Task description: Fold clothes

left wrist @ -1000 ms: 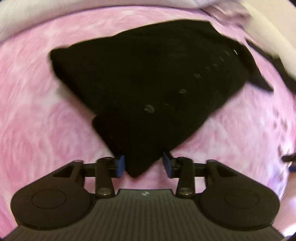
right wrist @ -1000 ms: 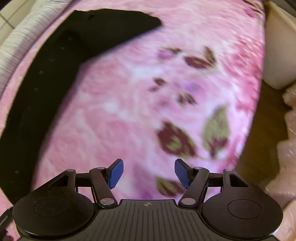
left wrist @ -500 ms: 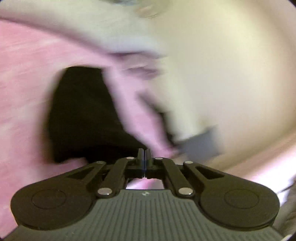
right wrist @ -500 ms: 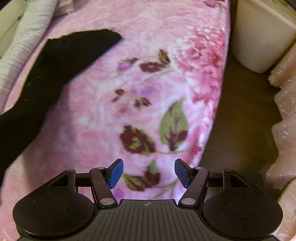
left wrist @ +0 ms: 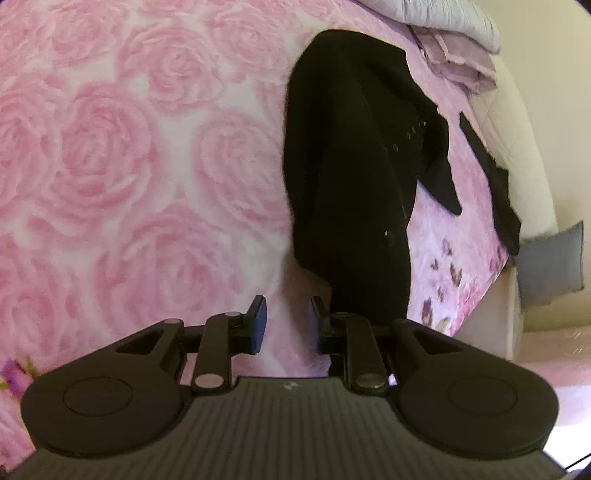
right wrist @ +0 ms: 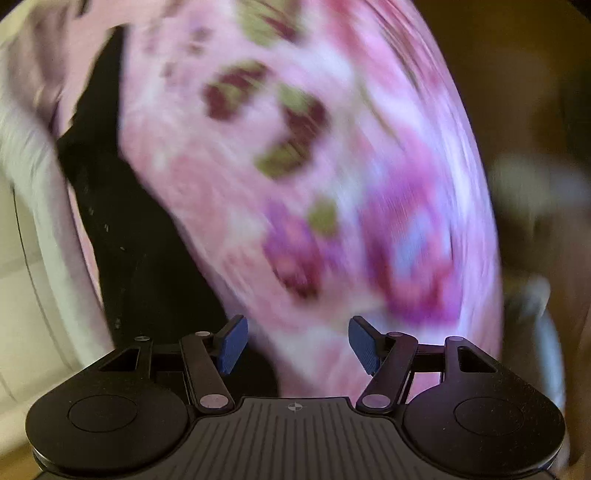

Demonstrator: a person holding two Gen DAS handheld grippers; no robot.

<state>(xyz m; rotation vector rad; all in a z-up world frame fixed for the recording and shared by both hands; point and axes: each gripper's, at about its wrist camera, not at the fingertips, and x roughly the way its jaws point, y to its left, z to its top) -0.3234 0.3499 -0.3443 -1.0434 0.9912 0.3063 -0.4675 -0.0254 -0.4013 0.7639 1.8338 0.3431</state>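
Now, nearest me, my left gripper (left wrist: 284,320) has its jaws a little apart with only pink blanket (left wrist: 110,184) showing between them; they have just been opening again after pinching fully together half a second ago. The black garment (left wrist: 351,166) they straddled a second ago lies free of them now, its near tip just right of the right finger, running away as a narrow folded strip toward the grey bedding (left wrist: 454,18) at the far edge. I read that as one fold laid down and let go. My right gripper (right wrist: 293,345) has its jaws wide apart and empty over the blanket's flowered end, the view smeared. The garment sits to its left, and a second black piece (left wrist: 495,184) lies further right by the bed's edge.
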